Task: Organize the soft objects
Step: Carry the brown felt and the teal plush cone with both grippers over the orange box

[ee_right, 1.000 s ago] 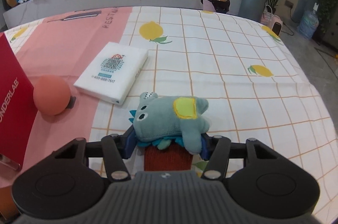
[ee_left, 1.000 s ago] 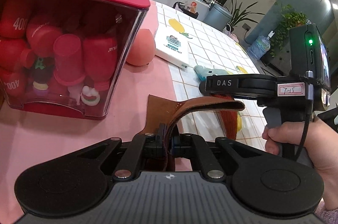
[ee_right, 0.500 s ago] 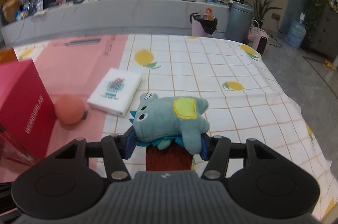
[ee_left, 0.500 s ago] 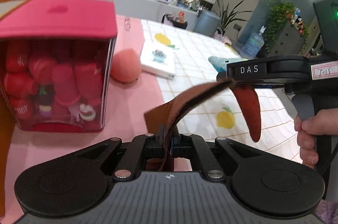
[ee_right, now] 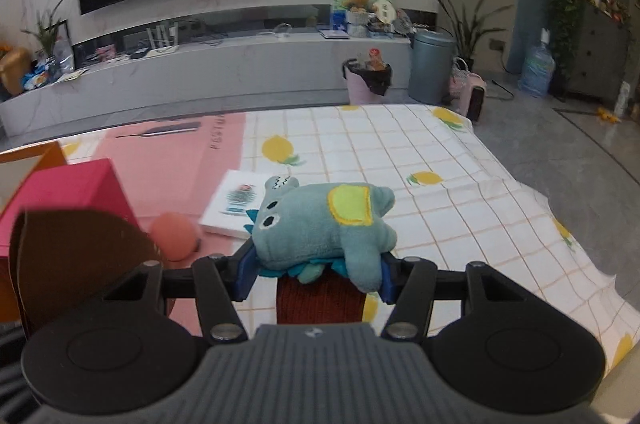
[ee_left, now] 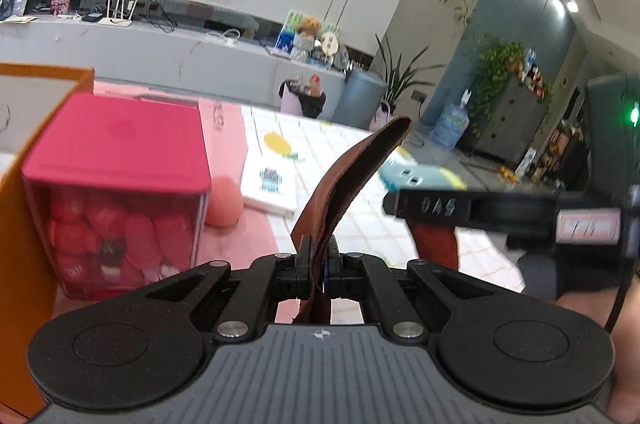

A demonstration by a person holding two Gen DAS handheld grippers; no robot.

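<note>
My left gripper (ee_left: 317,270) is shut on a brown leather piece (ee_left: 352,176) that stands up from the jaws, lifted above the table. It also shows at the left of the right wrist view (ee_right: 76,256). My right gripper (ee_right: 316,274) is shut on a teal plush dinosaur (ee_right: 320,224) with a yellow patch; a dark red knit piece (ee_right: 320,298) hangs beneath it. In the left wrist view the right gripper (ee_left: 480,210) is at the right, level with the leather, the plush (ee_left: 416,176) peeking behind it.
A red-lidded clear box (ee_left: 116,192) of red soft items stands left, beside an orange box (ee_left: 24,208). A pink ball (ee_right: 174,236) and a white packet (ee_right: 236,204) lie on the pink and lemon-print tablecloth (ee_right: 400,152). The table edge drops off at the right.
Both grippers have risen well above the table with their loads. The leather piece now stands upright instead of draping toward the right gripper.
</note>
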